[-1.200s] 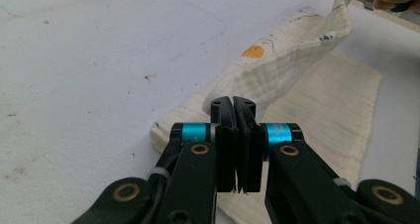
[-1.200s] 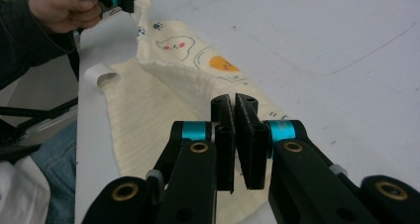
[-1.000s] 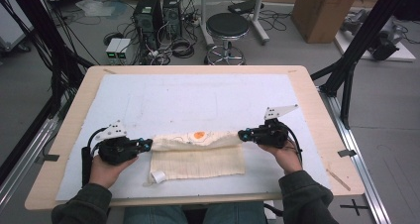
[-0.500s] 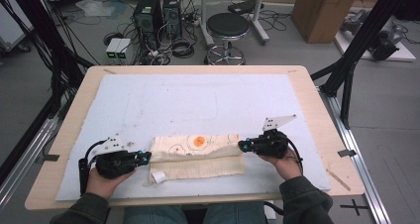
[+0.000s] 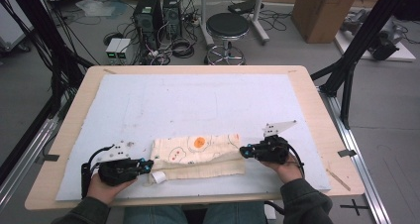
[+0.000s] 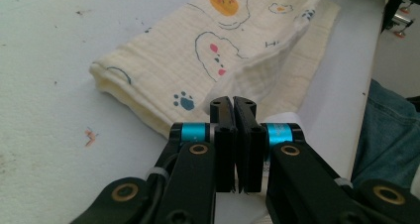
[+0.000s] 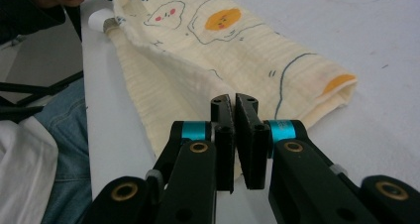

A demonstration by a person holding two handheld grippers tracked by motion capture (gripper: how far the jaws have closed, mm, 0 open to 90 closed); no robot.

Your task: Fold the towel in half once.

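**Ana:** Cloth [image 5: 198, 157] first: where does it lie?

**Ben:** Folded into a long band at six o'clock on the counter [image 5: 198, 100], close to the near edge, on the pale mat [image 5: 208, 105]. The printed layer sits on top, and a plain layer pokes out toward the person.

**Ana:** And the tongs?

**Ben:** Left tongs [image 5: 144, 163] at the band's nine o'clock end, right tongs [image 5: 242, 150] at its three o'clock end. Both pairs are pressed together on the edge of the upper layer. In the left gripper view the fabric rises right into the tips [image 6: 233, 105], and in the right gripper view it does the same [image 7: 233, 101].

**Ana:** So the step in hand is laying a fold, I'd judge.

**Ben:** Agreed. To do it well, keep both pinches firm and the edge taut between them, so the fabric doesn't sag in the middle.

**Ana:** And bring both ends down together?

**Ben:** Yes, level with each other, or the fold will skew. Line the held edge up with the plain layer at six o'clock before letting go.

**Ana:** Anything to watch?

**Ben:** The white tag [image 5: 158, 176] by the left end. It could bunch beneath the fold. Release only once the cloth lies flat.
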